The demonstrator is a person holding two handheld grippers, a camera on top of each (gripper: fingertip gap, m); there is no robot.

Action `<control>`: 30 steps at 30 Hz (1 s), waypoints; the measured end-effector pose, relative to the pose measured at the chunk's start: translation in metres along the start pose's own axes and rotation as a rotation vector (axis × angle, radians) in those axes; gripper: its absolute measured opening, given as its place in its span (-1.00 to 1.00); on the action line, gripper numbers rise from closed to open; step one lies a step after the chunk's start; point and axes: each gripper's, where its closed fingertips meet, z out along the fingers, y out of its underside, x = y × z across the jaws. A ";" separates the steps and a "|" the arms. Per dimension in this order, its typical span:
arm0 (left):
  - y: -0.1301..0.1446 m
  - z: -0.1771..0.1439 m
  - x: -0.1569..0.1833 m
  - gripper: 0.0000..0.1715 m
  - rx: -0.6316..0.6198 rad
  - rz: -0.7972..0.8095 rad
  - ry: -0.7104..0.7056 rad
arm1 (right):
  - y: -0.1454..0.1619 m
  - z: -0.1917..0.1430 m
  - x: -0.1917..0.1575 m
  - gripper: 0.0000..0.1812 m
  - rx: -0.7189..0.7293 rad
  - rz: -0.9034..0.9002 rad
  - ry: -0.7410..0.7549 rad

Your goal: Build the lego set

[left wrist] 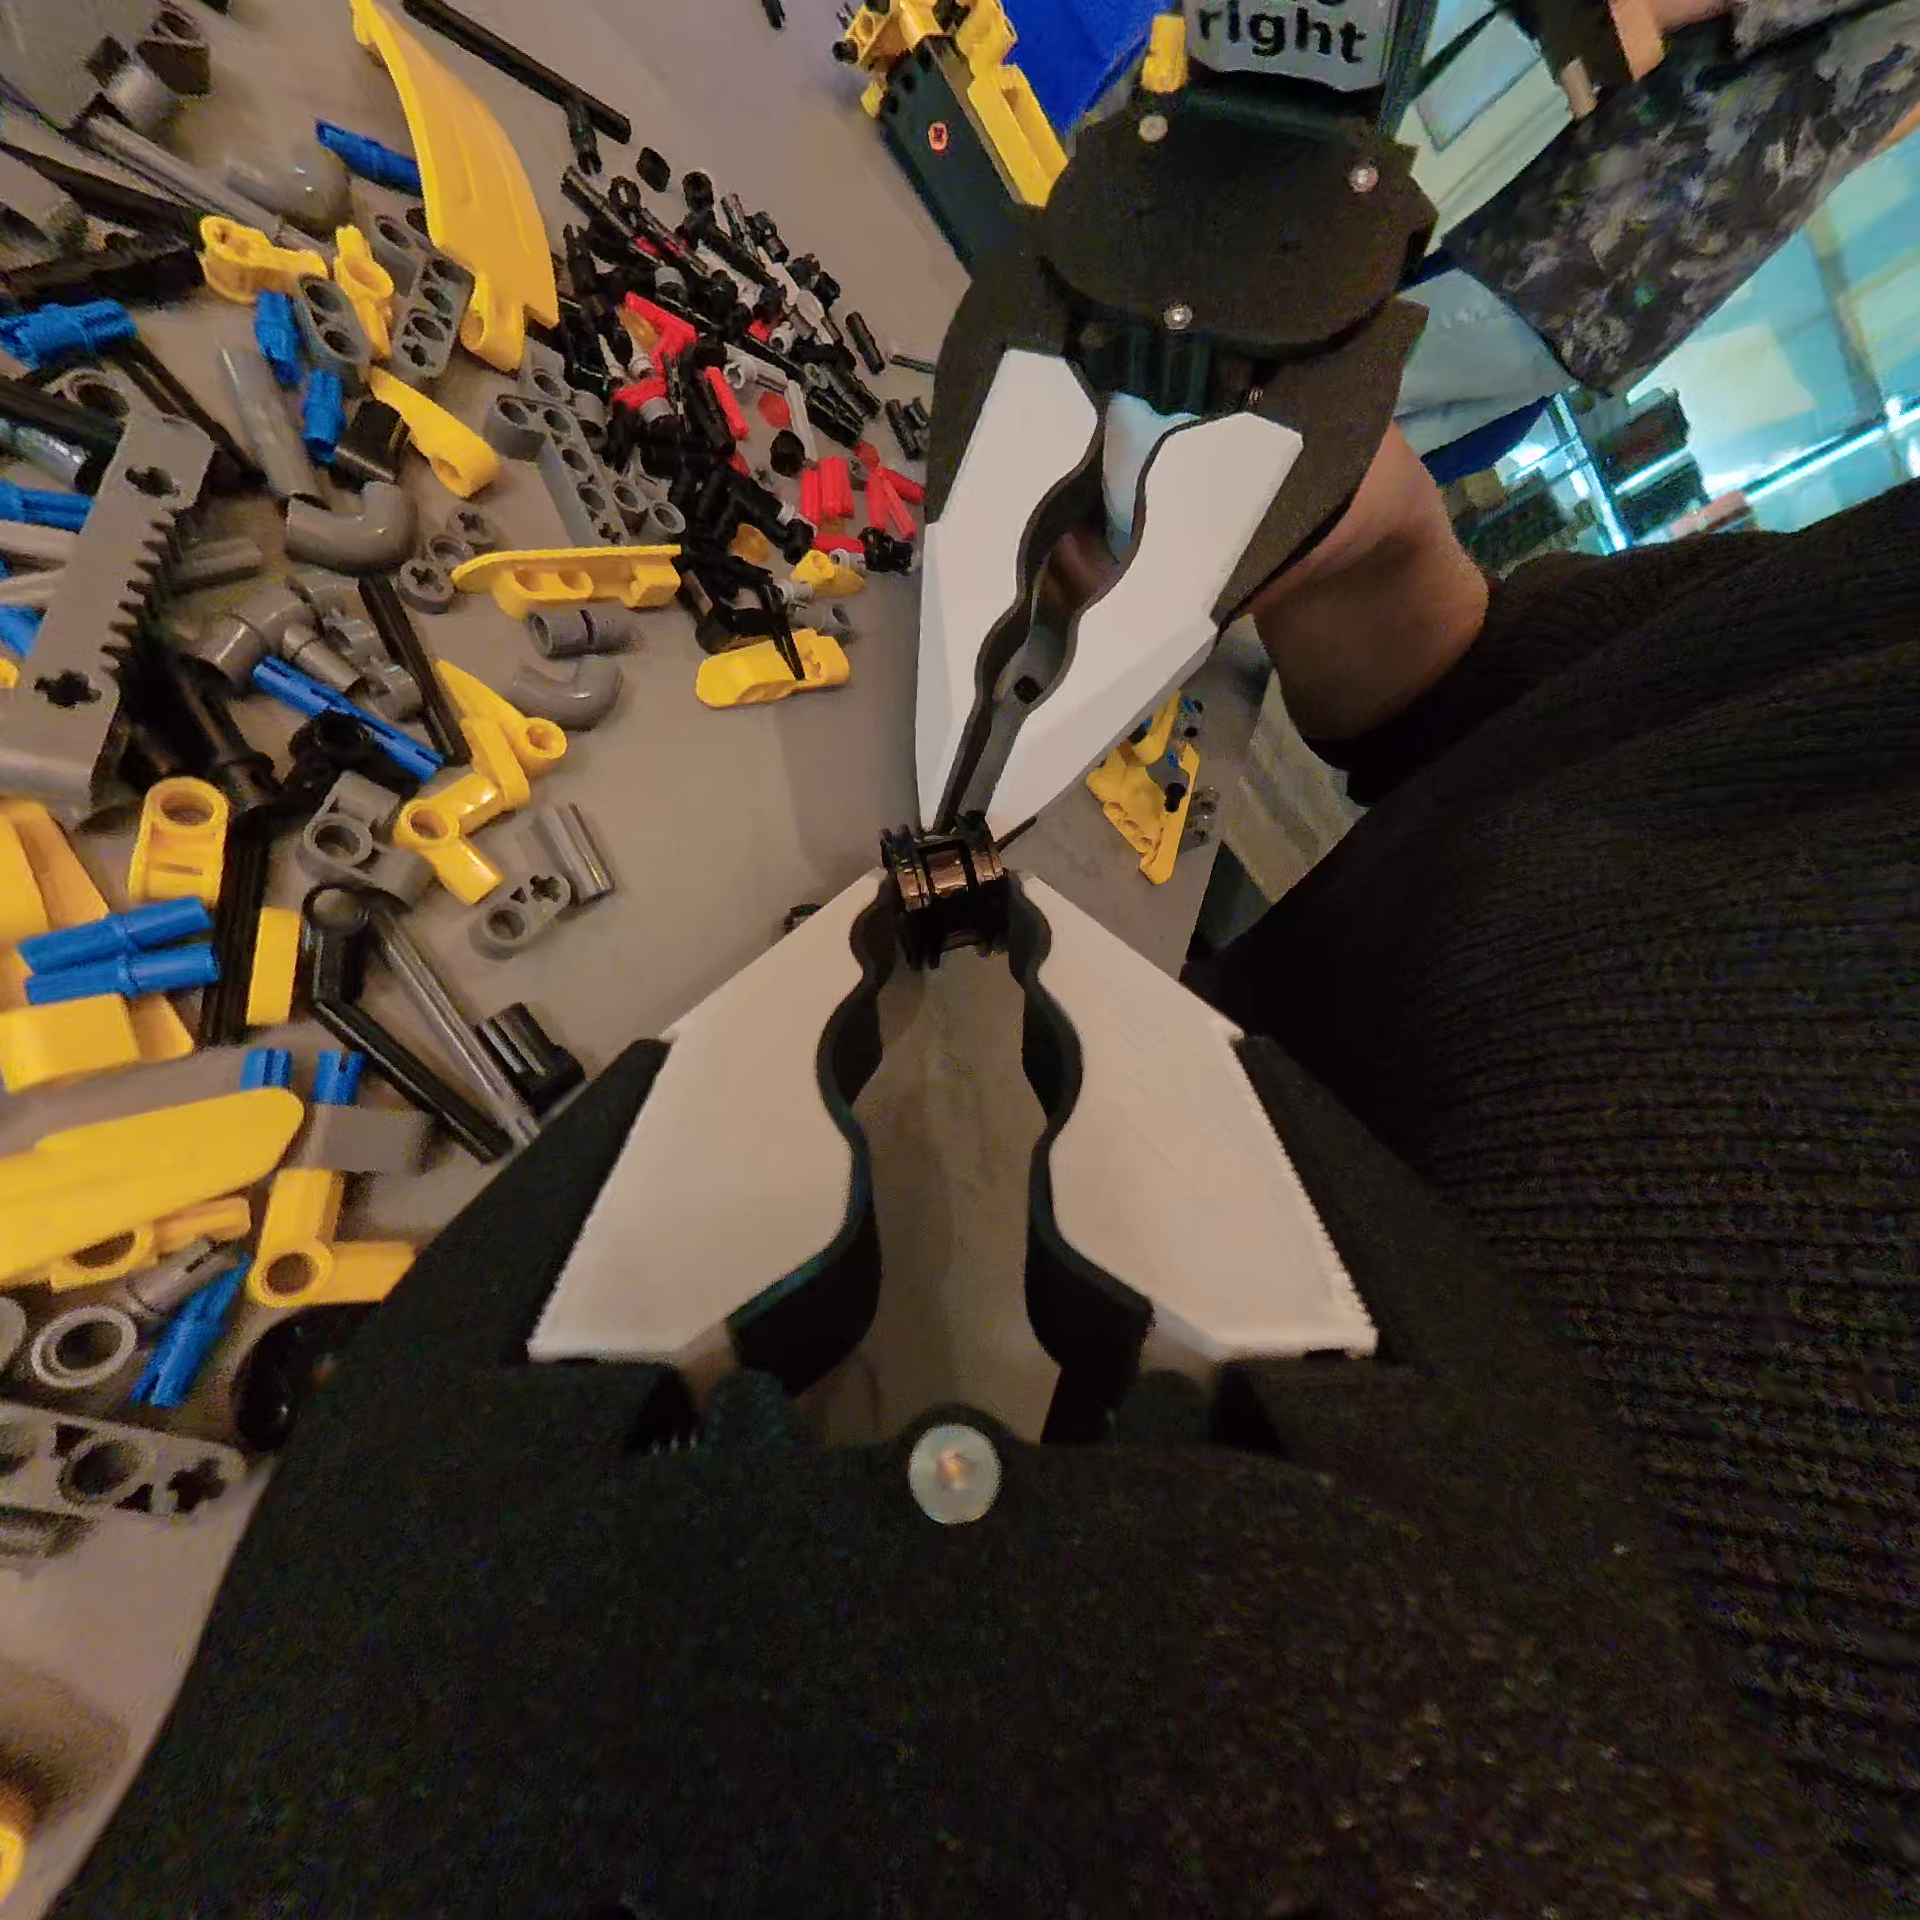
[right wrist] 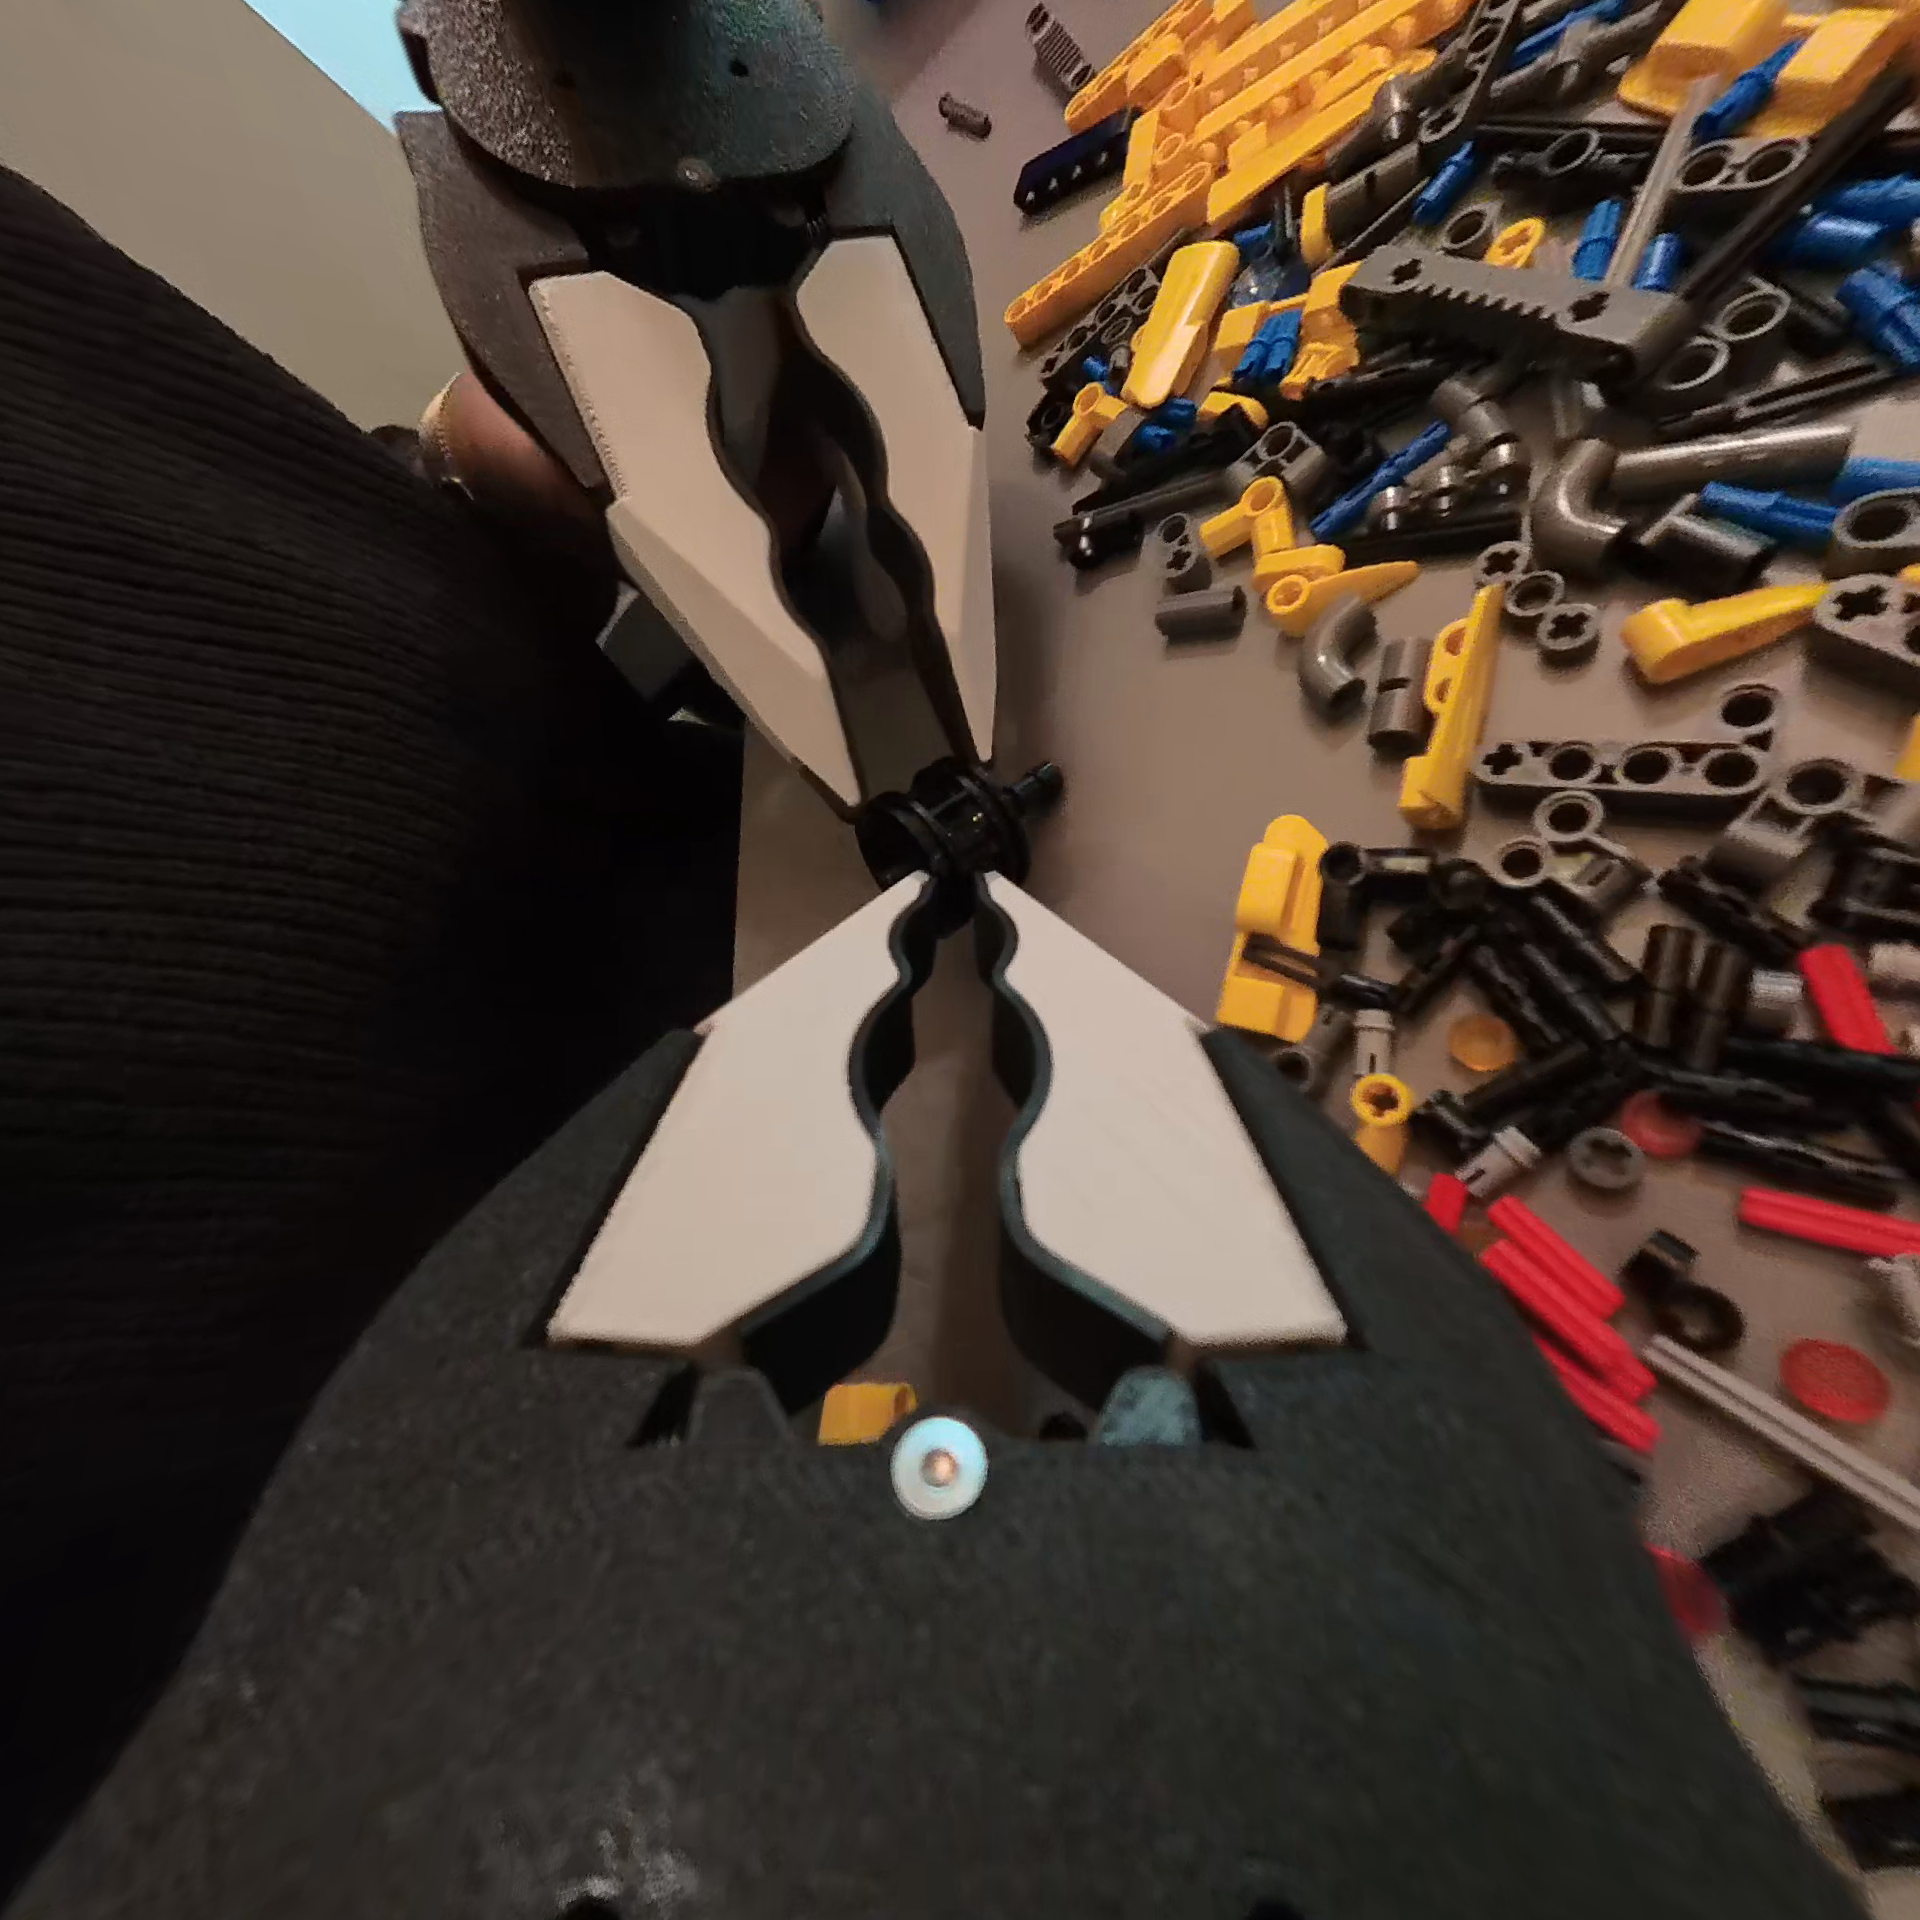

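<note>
A small black spool-like building piece (left wrist: 940,883) hangs in the air between my two grippers, above the grey table's (left wrist: 727,790) near edge. My left gripper (left wrist: 943,906) is shut on it from below in the left wrist view, its white fingers pinching the piece's two flanged ends. My right gripper (left wrist: 961,819) comes from the top of that view, tips nearly closed on the same piece. In the right wrist view the piece (right wrist: 940,826) sits between the right gripper (right wrist: 951,885) and the left gripper (right wrist: 925,781). A short black pin (right wrist: 1039,779) sticks out of the piece's right end.
Loose yellow, grey, blue, black and red building parts cover the table, with a grey toothed rack (left wrist: 94,582) (right wrist: 1507,301) and red pins (right wrist: 1558,1278) among them. A yellow and black partly built model (left wrist: 956,94) stands at the back. A person's black knitted sleeve (left wrist: 1610,1039) flanks both grippers. Only a small space, under 4 cm, lies between the two pairs of fingers.
</note>
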 end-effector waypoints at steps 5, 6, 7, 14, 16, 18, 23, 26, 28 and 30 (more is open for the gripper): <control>-0.002 -0.008 0.017 -0.77 0.100 -0.121 0.170 | -0.002 0.004 -0.019 -0.90 0.032 -0.061 -0.021; -0.001 -0.009 0.019 -0.77 0.107 -0.139 0.191 | -0.002 0.004 -0.021 -0.90 0.037 -0.068 -0.013; 0.000 -0.010 0.020 -0.77 0.113 -0.148 0.201 | -0.002 0.004 -0.023 -0.89 0.041 -0.078 -0.002; 0.003 -0.019 0.033 -0.78 0.164 -0.160 0.256 | -0.006 0.002 -0.038 -0.76 0.126 -0.103 0.048; 0.002 -0.024 0.038 -0.78 0.186 -0.170 0.290 | -0.011 -0.001 -0.039 -0.64 0.171 -0.121 0.086; 0.002 -0.027 0.043 -0.79 0.204 -0.169 0.322 | -0.014 -0.002 -0.043 -0.63 0.204 -0.140 0.096; -0.002 -0.038 0.063 -0.98 0.259 -0.156 0.443 | -0.016 0.004 -0.064 -0.77 0.262 -0.060 -0.058; 0.001 -0.034 0.060 -0.98 0.250 -0.138 0.393 | -0.014 0.006 -0.059 -0.79 0.243 -0.073 -0.013; 0.000 -0.035 0.060 -0.98 0.257 -0.157 0.417 | -0.014 0.006 -0.059 -0.79 0.233 -0.096 0.010; -0.002 -0.036 0.060 -0.97 0.271 -0.169 0.429 | -0.015 0.005 -0.059 -0.79 0.227 -0.123 0.035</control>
